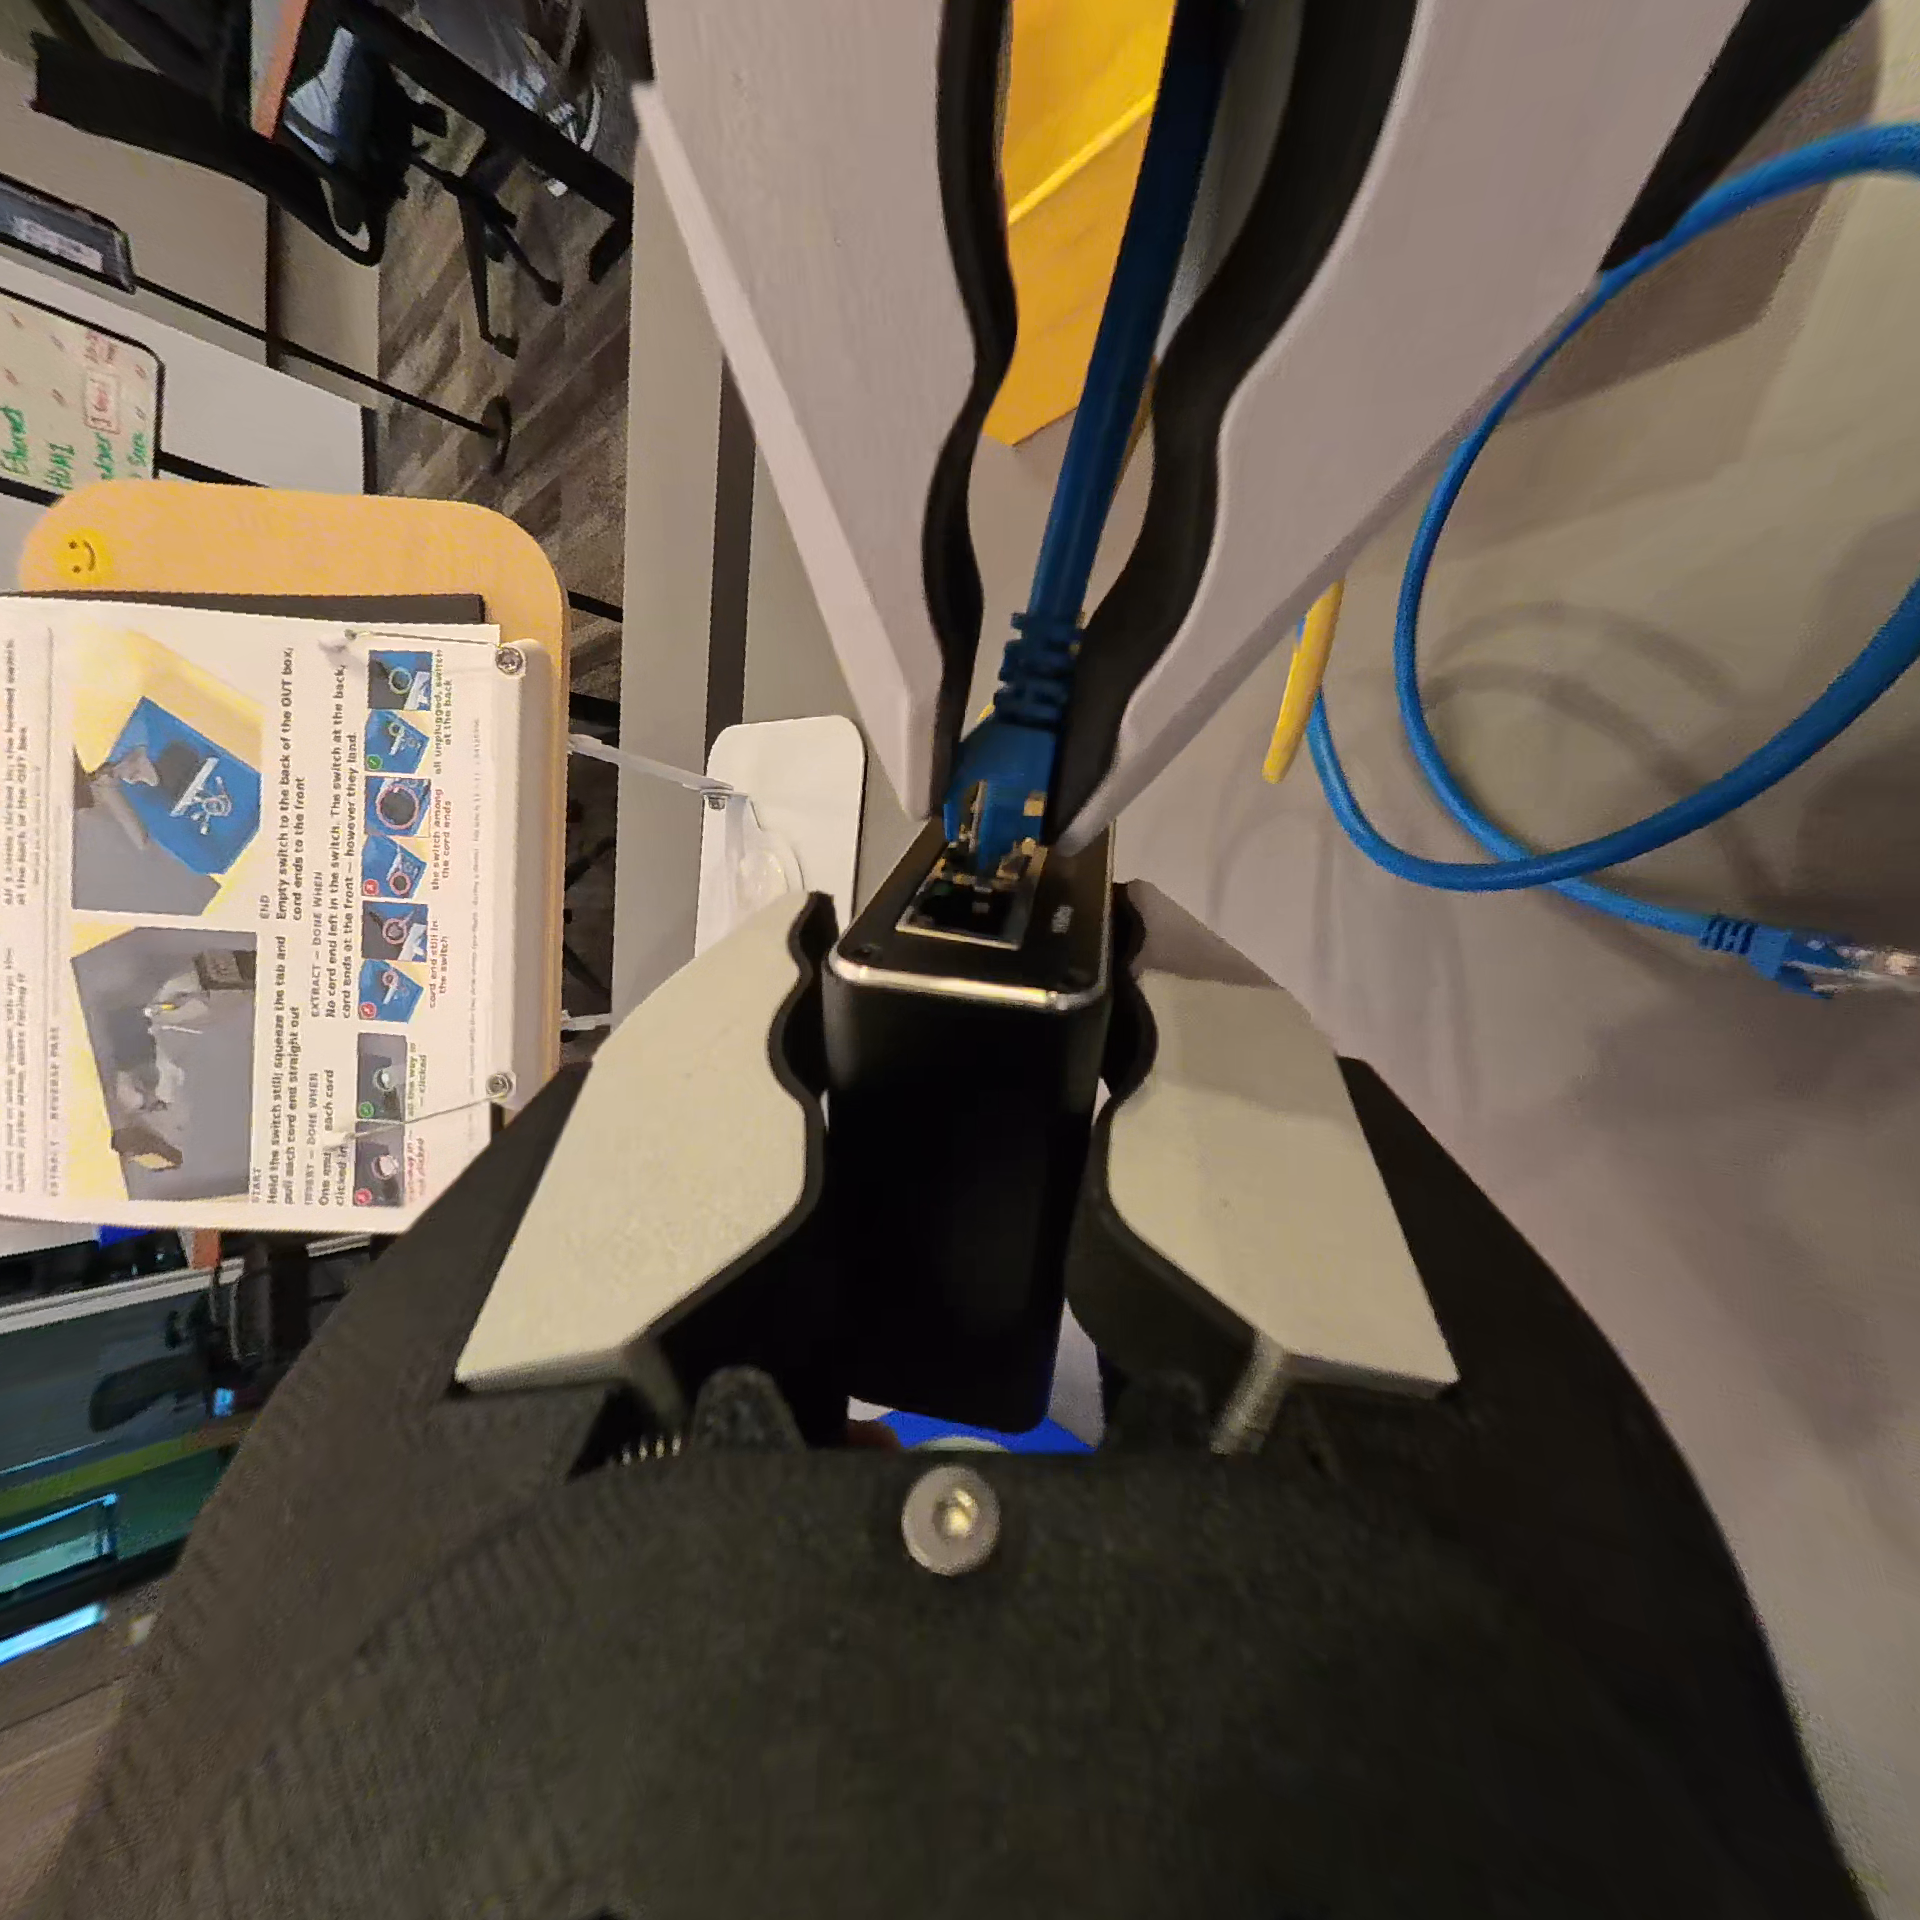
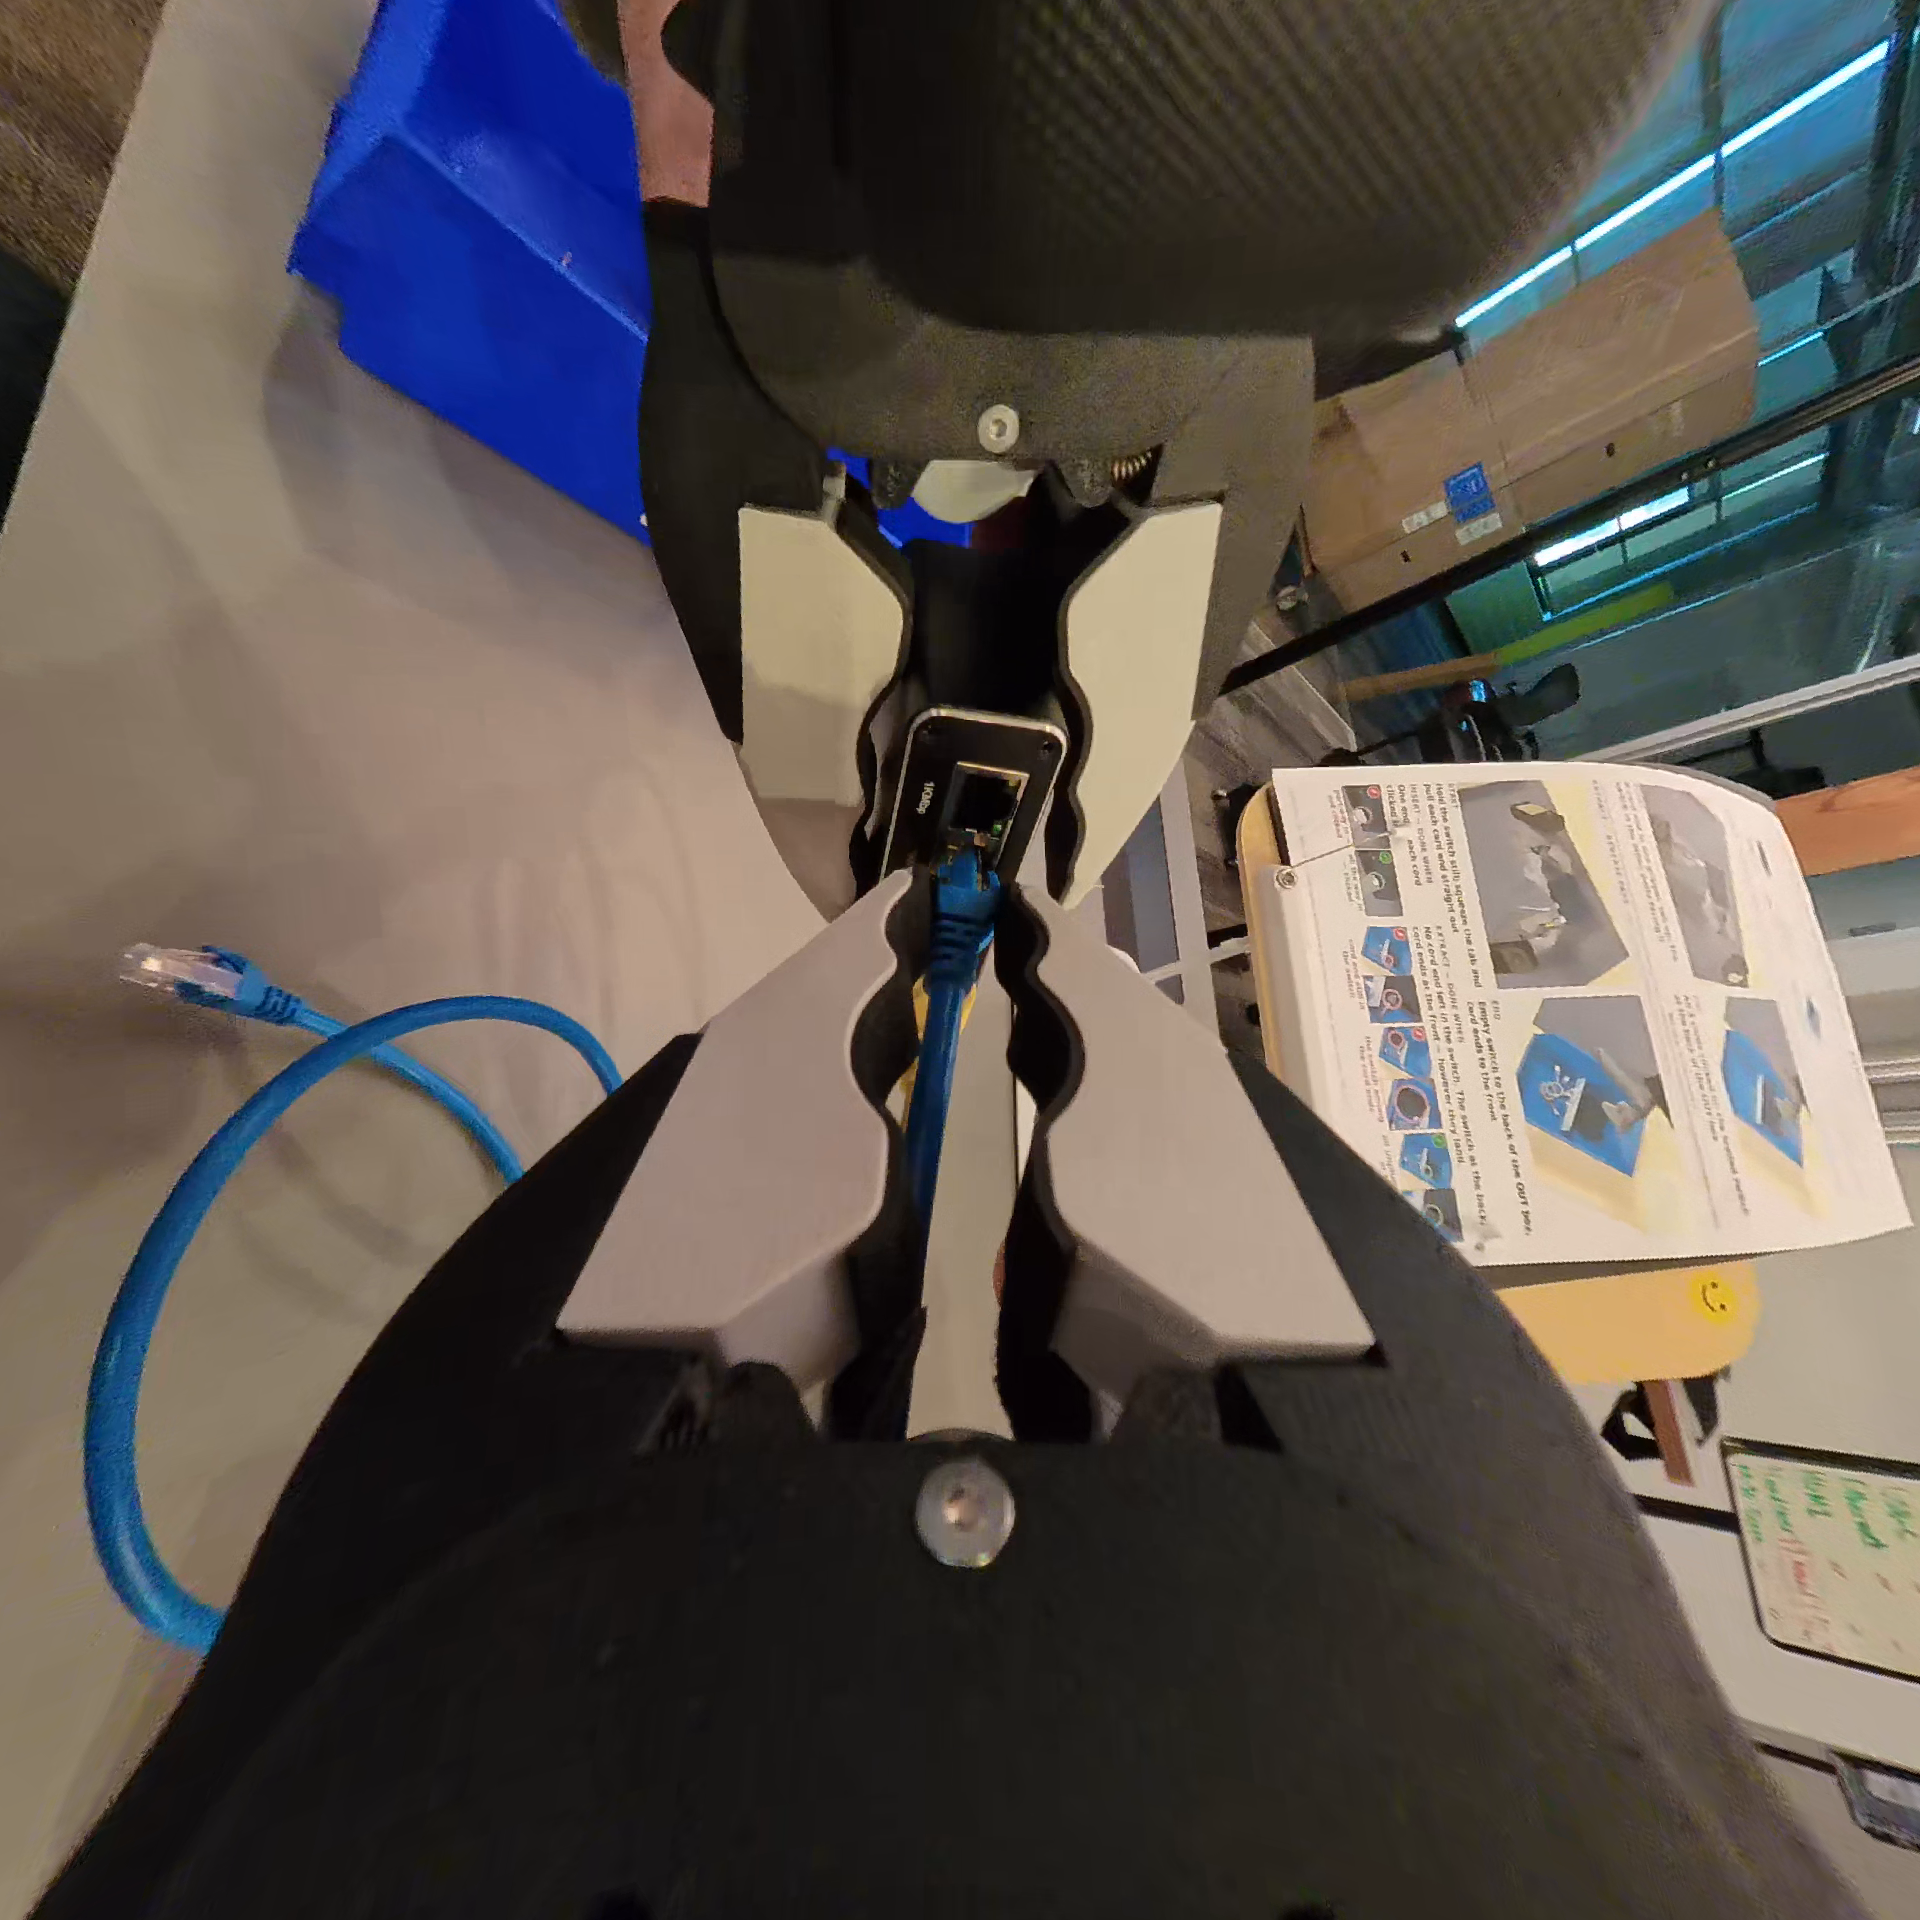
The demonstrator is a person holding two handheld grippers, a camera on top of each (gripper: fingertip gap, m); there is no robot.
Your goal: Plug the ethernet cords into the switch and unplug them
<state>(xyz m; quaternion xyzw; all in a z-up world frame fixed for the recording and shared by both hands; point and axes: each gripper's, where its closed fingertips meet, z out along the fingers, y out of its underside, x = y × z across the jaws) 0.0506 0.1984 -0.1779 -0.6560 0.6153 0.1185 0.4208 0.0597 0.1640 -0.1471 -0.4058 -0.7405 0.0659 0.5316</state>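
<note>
My left gripper (image 1: 971,935) is shut on the black switch (image 1: 956,1143) and holds it above the table with its port face pointing away. My right gripper (image 2: 956,894) is shut on a blue ethernet cord (image 2: 935,1091) just behind its plug (image 2: 961,883). The plug's tip is in one port of the switch (image 2: 925,800), and the port beside it is empty. I cannot tell whether the plug is fully seated. In the left wrist view the right gripper (image 1: 997,810) comes in from above with the cord (image 1: 1112,395). The cord's loose end (image 1: 1808,961) lies on the table.
The grey table (image 2: 364,727) carries the cord's blue loop and loose plug (image 2: 187,971). A blue bin (image 2: 478,260) stands behind the left gripper. A yellow cord (image 1: 1299,696) lies under the right gripper. An instruction sheet (image 1: 260,914) on a stand is beside the table. The grippers' ends are close to 4 cm from one another.
</note>
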